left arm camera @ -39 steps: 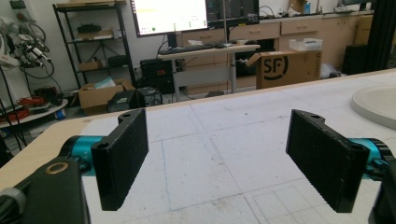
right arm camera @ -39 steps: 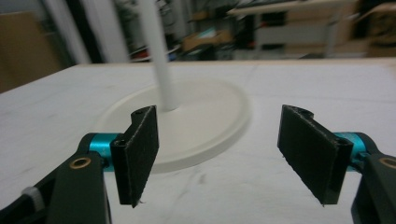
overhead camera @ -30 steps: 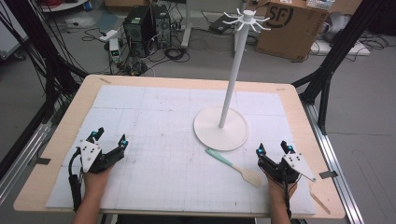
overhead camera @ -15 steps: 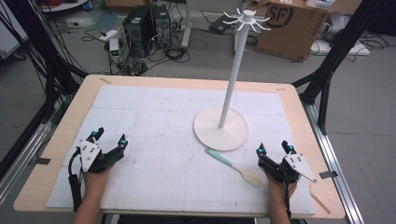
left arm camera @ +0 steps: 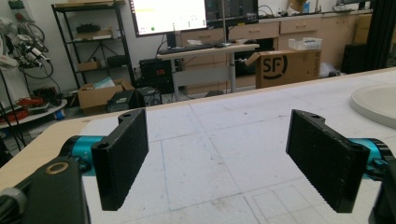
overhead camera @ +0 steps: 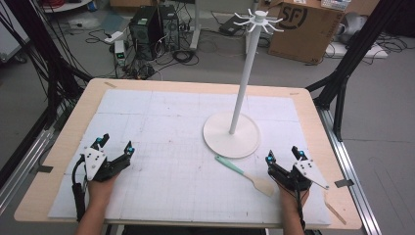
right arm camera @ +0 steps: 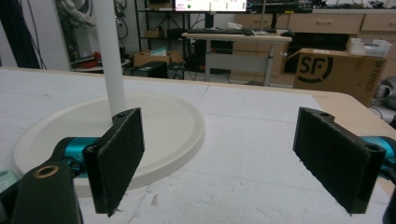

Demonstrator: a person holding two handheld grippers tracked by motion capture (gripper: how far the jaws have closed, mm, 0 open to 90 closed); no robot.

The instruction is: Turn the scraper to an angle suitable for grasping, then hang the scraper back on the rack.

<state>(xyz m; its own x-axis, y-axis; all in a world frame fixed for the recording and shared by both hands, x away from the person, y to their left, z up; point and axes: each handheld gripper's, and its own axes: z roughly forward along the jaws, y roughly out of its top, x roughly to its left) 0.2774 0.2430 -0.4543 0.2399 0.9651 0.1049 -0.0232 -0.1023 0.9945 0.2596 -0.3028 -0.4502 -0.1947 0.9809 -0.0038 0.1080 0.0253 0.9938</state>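
Both the left gripper [overhead camera: 116, 151] and right gripper [overhead camera: 283, 158] rest wide open, empty; seemingly the start. Next, the right should reach the mint-handled wooden spatula [overhead camera: 244, 173] just left of it.

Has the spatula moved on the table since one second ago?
No. The spatula lies at the same spot beside the white stand base, near the right tongs.

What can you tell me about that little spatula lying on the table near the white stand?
The spatula lies flat on the white table mat, slanting from upper left to lower right. It has a slim mint-green handle and a pale, wood-coloured flat blade that widens at the end. The handle tip points toward the round base of the white stand, close to it. The blade end sits just left of the right claw, which stands open and does not hold it.
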